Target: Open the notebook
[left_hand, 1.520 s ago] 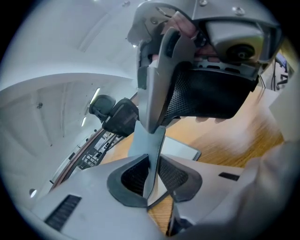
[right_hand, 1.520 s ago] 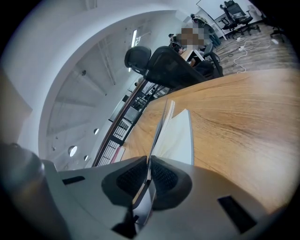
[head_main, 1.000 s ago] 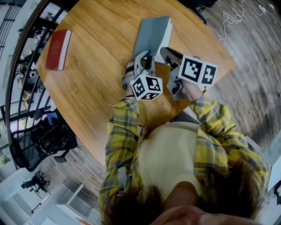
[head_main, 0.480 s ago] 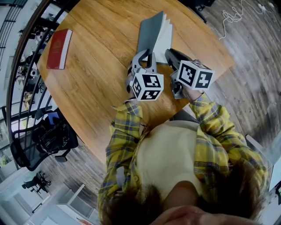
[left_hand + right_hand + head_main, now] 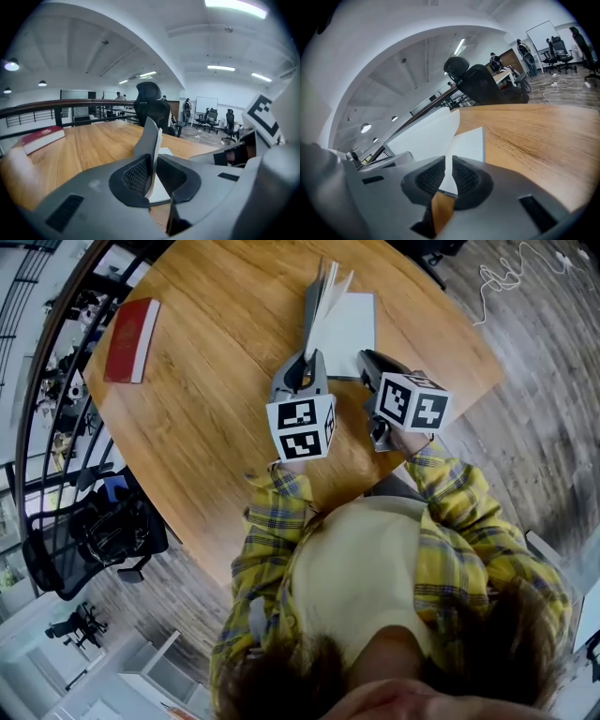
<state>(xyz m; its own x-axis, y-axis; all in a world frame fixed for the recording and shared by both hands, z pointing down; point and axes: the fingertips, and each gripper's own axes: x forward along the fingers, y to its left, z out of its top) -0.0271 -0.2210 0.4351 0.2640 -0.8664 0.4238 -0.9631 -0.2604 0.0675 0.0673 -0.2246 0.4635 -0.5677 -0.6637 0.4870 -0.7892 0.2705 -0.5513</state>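
The notebook [image 5: 349,329] lies toward the far edge of the worktop [image 5: 206,409], a little right of its middle. It is partly opened. Its grey cover [image 5: 314,306] and a sheaf of pages stand up on edge, fanning a little at the top. A white page [image 5: 468,143] lies flat on the wood to their right.

My left claw [image 5: 312,357] is clamped on the near edge of that raised cover and sheaf. In the left gripper view the cover [image 5: 149,140] rises straight out from between the pads [image 5: 136,176], which press on it from both sides, so my left claw [image 5: 152,174] grips the notebook.

My right claw [image 5: 367,360] sits just beside the left one, its tips at the near edge of the flat page. Its jaws are closing, with a thin slit between them. In the right gripper view the page's near corner shows through the slit of that claw [image 5: 446,176]. I see no pad pressing on the paper.

Behind both claws are my yellow plaid sleeves [image 5: 272,521], coming in over the near edge of the worktop.

A red book [image 5: 131,327] lies closed near the left edge of the worktop, well apart from the notebook. The left gripper view shows it [image 5: 42,138] off to the left.

A black office chair [image 5: 94,540] stands on the floor beyond that left edge.
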